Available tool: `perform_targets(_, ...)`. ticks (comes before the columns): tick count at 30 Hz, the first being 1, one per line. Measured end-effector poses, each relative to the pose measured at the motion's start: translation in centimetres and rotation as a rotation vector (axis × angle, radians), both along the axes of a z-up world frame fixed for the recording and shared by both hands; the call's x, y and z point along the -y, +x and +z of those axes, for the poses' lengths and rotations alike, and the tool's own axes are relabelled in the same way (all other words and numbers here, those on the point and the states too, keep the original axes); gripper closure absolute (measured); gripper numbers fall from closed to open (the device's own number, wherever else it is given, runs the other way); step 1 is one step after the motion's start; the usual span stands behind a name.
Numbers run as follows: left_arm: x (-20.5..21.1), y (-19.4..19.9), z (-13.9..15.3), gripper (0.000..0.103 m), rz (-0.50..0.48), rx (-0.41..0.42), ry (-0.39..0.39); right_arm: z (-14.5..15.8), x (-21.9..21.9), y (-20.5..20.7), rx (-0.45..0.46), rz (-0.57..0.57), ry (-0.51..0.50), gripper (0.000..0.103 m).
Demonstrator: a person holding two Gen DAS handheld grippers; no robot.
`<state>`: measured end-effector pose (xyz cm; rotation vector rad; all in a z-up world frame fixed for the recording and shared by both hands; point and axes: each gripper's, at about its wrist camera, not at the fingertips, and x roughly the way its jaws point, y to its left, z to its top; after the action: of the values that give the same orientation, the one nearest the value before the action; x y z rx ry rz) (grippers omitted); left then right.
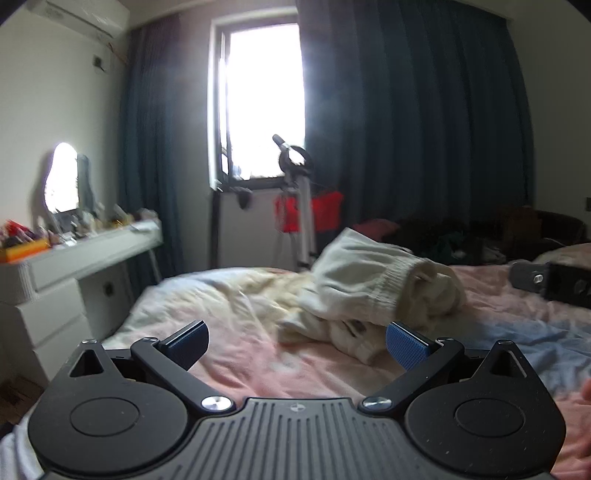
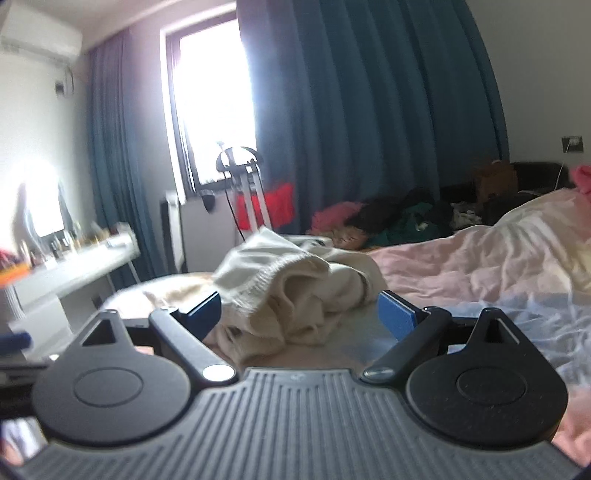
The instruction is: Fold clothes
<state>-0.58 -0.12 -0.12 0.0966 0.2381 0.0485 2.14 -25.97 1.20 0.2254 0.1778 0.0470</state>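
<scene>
A crumpled cream-white knitted garment with a ribbed hem [image 1: 373, 291] lies in a loose heap on the bed, the ribbed opening turned up and gaping toward the right. Under it spreads the rumpled pale pink and light blue bed sheet [image 1: 258, 350], creased all over.

The left claw [image 1: 297, 345] hovers low over the sheet just in front of the heap, its blue-padded fingers [image 1: 406, 349] spread wide apart with nothing between them; the right-hand pad sits just beside the garment's lower edge, though I cannot tell whether it touches. The right claw [image 2: 299, 314] is also spread wide, and from its own view the heap [image 2: 295, 295] fills the gap between its fingers, close in front, not gripped. In the left view, the dark body of that other tool [image 1: 550, 284] shows over the sheet at the far right.

Beyond the foot of the bed stands a silver tripod with a black head [image 1: 301, 206], with something bright red [image 1: 325, 210] behind it. Dark blue-green curtains [image 1: 413, 122] hang either side of a bright window [image 1: 266, 99]. On the left, a white dressing surface [image 1: 92, 254] carries a lit oval mirror [image 1: 61, 177] and a clutter of small bottles, too blurred to tell apart. A white air conditioner [image 1: 77, 16] is mounted high on the wall. A dark pile of clothes [image 2: 402, 214] sits by the curtains on the right.
</scene>
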Motion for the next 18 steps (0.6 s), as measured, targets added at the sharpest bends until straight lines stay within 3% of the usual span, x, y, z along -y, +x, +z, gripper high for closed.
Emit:
perform_targets(2, 0.1, -0.2, 0.4, 0.000, -0.012, 0.012, 0.017, 0.1, 0.0, -0.1, 0.002, 0.012, 0.012, 0.010)
perform_targets(6, 0.1, -0.1, 2.4, 0.000, -0.139, -0.001, 0.031, -0.1, -0.3, 0.0, -0.041, 0.016, -0.017, 0.010)
perform_targets(12, -0.1, 1.6, 3.6, 0.000, -0.168, -0.005, 0.086, -0.8, -0.6, 2.2, -0.083, 0.006, -0.043, 0.010)
perform_targets(15, -1.6, 3.4, 1.9, 0.000, -0.138, -0.035, 0.045, -0.7, -0.4, 4.9, -0.097, 0.039, -0.002, 0.010)
perform_targets(18, -3.3, 5.1, 0.0, 0.000, -0.099, -0.097, -0.037, -1.5, -0.4, 9.5, -0.167, 0.038, 0.035, 0.011)
